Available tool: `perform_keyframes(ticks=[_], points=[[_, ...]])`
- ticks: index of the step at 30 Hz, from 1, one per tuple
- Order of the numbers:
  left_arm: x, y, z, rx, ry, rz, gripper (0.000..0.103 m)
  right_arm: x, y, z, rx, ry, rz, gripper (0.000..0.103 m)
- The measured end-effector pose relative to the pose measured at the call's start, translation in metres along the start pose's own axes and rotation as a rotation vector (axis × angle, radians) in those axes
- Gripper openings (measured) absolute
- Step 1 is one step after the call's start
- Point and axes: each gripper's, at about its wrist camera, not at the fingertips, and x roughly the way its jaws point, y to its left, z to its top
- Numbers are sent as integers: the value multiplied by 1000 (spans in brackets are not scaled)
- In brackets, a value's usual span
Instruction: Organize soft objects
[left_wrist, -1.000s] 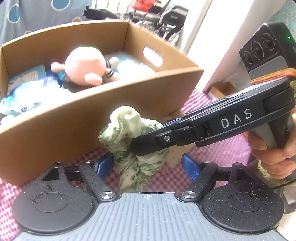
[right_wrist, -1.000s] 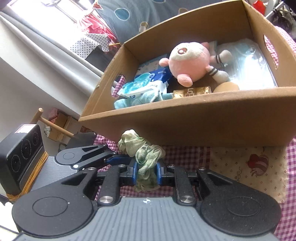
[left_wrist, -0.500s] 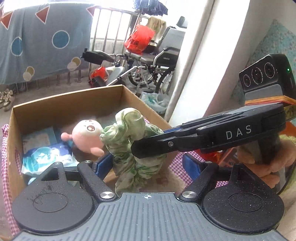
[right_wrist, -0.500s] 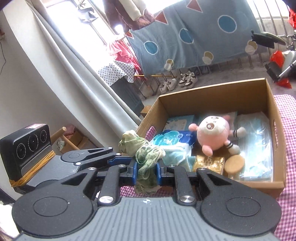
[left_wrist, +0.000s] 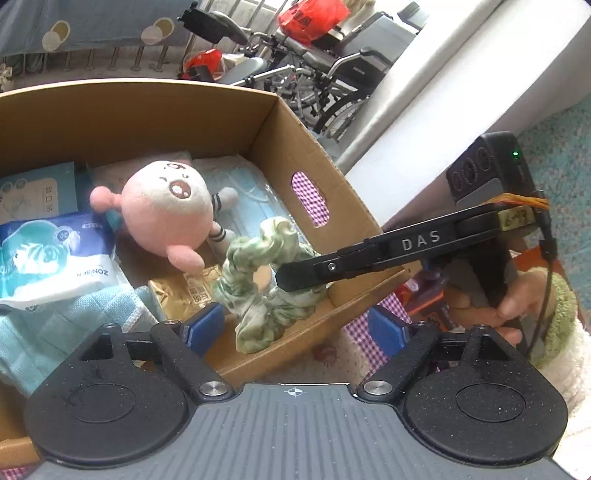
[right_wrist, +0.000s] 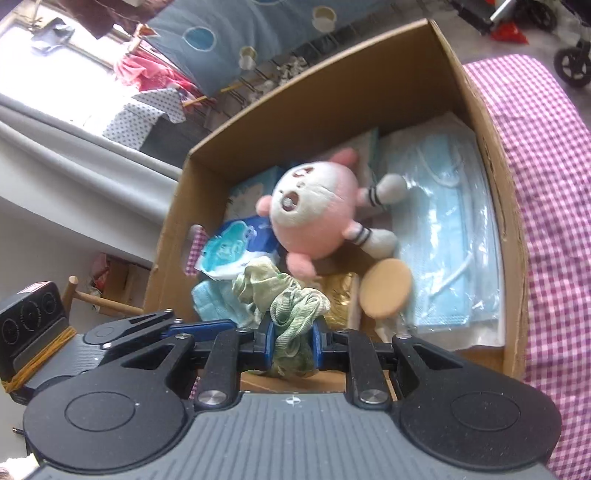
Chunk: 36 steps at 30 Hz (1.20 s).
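A green scrunchie (left_wrist: 266, 280) hangs over the inside of the cardboard box (left_wrist: 280, 147), near its front right corner. My right gripper (right_wrist: 291, 343) is shut on the scrunchie (right_wrist: 288, 306), with both blue pads pressing on the fabric. In the left wrist view the right gripper (left_wrist: 295, 277) comes in from the right, and a hand holds its handle. My left gripper (left_wrist: 295, 326) sits just behind the scrunchie. Its jaws are opening, and the cloth dangles between the blue pads (left_wrist: 203, 325) without touching them.
The box (right_wrist: 480, 110) holds a pink plush toy (right_wrist: 314, 218), a pack of blue face masks (right_wrist: 450, 229), a blue wipes packet (left_wrist: 48, 258), a teal cloth (left_wrist: 55, 321), a gold packet (left_wrist: 188, 291) and a tan disc (right_wrist: 386, 291). Pink checked cloth (right_wrist: 546, 184) lies to its right.
Both grippers rose from in front of the box's near wall and moved over it. The scrunchie came along in the right gripper. The left pads stand a little farther apart.
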Motion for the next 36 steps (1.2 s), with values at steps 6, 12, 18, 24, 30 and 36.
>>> perform_keyframes(ticks=[6, 12, 18, 24, 30, 36], points=[[-18, 15, -8, -29, -29, 17, 91, 29, -21, 8, 46, 173, -80, 26], [-36, 19, -17, -30, -83, 39, 96, 39, -12, 11, -4, 254, -194, 58], [-56, 12, -25, -10, -143, 90, 99, 9, 7, 17, -50, 154, -213, 62], [-84, -3, -38, 13, -224, 158, 102, -27, 38, -3, -98, -18, -185, 78], [-107, -14, -48, 2, -294, 317, 103, -69, 73, -50, -134, -248, -166, 100], [-113, -10, -55, -119, -331, 501, 103, -93, 95, -94, -127, -479, -192, 103]])
